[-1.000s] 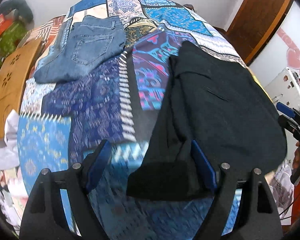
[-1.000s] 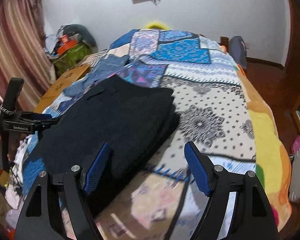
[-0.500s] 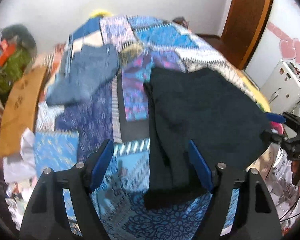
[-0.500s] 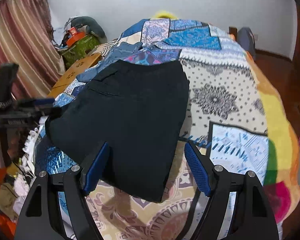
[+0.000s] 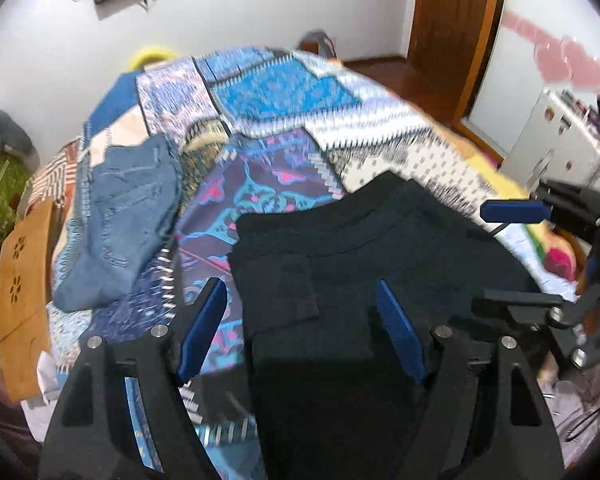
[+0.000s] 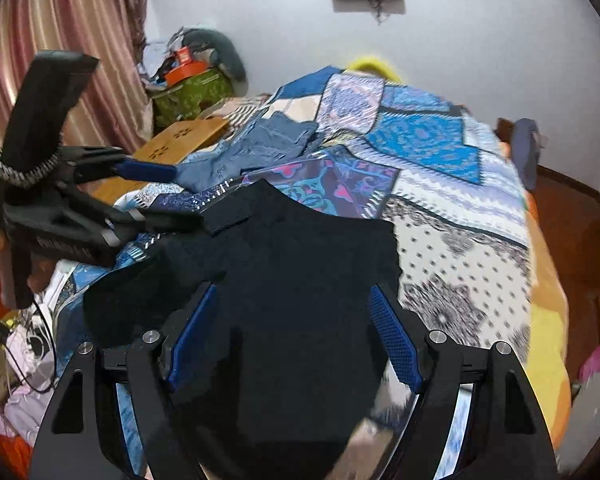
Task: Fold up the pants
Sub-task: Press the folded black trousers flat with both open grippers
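Both tongs are spread wide, nothing pinched: the left tongs (image 5: pixel 300 328) and the right tongs (image 6: pixel 292 332) hover over the black pants (image 6: pixel 292 264), which lie on the near part of the bed (image 6: pixel 460 264). Two garments in total; the second one, folded blue jeans (image 5: pixel 128 216), lies farther back left, apart from the black pair. A wooden board (image 5: pixel 24 280) lines the bed's left edge. The patchwork quilt past the pants has open room.
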`<state>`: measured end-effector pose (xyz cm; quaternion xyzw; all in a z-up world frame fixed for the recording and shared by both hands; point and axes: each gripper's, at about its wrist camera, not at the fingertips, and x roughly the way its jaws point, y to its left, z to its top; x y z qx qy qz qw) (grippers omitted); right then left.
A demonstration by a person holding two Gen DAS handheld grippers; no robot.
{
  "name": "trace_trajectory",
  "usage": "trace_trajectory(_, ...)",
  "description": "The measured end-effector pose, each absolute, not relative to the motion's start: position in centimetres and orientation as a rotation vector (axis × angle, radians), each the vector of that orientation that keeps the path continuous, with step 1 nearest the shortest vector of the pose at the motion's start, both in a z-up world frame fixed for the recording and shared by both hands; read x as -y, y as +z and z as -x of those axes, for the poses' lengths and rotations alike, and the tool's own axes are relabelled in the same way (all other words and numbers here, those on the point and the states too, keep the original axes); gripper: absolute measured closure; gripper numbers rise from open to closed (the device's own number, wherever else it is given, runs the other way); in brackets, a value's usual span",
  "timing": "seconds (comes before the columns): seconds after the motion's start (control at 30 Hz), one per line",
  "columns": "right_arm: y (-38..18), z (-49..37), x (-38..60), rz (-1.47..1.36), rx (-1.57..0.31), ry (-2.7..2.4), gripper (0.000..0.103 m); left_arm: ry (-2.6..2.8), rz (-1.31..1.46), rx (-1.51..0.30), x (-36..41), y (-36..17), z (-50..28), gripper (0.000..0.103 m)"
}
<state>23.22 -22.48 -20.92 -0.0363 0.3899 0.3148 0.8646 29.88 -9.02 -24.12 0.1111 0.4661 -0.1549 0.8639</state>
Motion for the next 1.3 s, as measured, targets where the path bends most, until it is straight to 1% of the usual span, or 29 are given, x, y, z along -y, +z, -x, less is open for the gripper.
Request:
trace_trajectory(0.07, -22.1, -24.9, 21.7, 0.069, -0.873, 0.711, 0.032, -0.317, -0.253, -1.019, 9.2, -26.0, -31.1, 0.026)
trace_trajectory(0.1, -22.6, -25.3, 21.3, 0.073, -0.895, 0.731, 0.037, -0.312, -0.259, -1.038, 9.1, -26.9, -31.6, 0.026)
trace_trajectory(0.2, -25.1, -26.2, 19.9, 0.146, -0.980, 0.774, 0.039, -0.343, -0.191, -1.067, 8.0, -28.2, -32.5, 0.025)
trace_trajectory(0.27, -25.7, -26.2, 19.7, 0.169, -0.989, 0.790, 0.039, -0.343, -0.159, -1.068, 7.2, -28.2, -32.7, 0.025)
trace_trajectory(0.33, -25.6, -25.9, 20.0, 0.179, -0.983, 0.794, 0.041, -0.332, -0.165, -1.056, 6.7, -28.2, -32.4, 0.024)
trace_trajectory(0.53, -25.2, -24.3, 21.2, 0.218, -0.967, 0.770, 0.041, -0.310, -0.188, -1.030, 5.6, -27.6, -30.7, 0.024)
trace_trajectory(0.8, -24.6, -22.1, 24.3, 0.210, -0.975, 0.688, 0.041, -0.256, -0.298, -0.969, 5.5, -26.3, -28.0, 0.024)
trace_trajectory(0.93, -24.3, -21.1, 26.8, 0.142, -0.993, 0.654, 0.041, -0.171, -0.327, -0.955, 3.2, -25.3, -25.9, 0.024)
trace_trajectory(1.0, -24.0, -20.4, 27.9, 0.126, -0.985, 0.622, 0.039, -0.134, -0.330, -0.962, 1.7, -25.2, -24.9, 0.024)
trace_trajectory(1.13, -23.0, -19.3, 29.8, 0.083, -0.970, 0.565, 0.039, -0.102, -0.249, -0.961, -1.0, -24.0, -23.4, 0.024)
trace_trajectory(1.3, -22.1, -19.4, 30.0, 0.018, -0.950, 0.540, 0.038, -0.160, -0.108, -0.929, -1.0, -22.1, -23.1, 0.023)
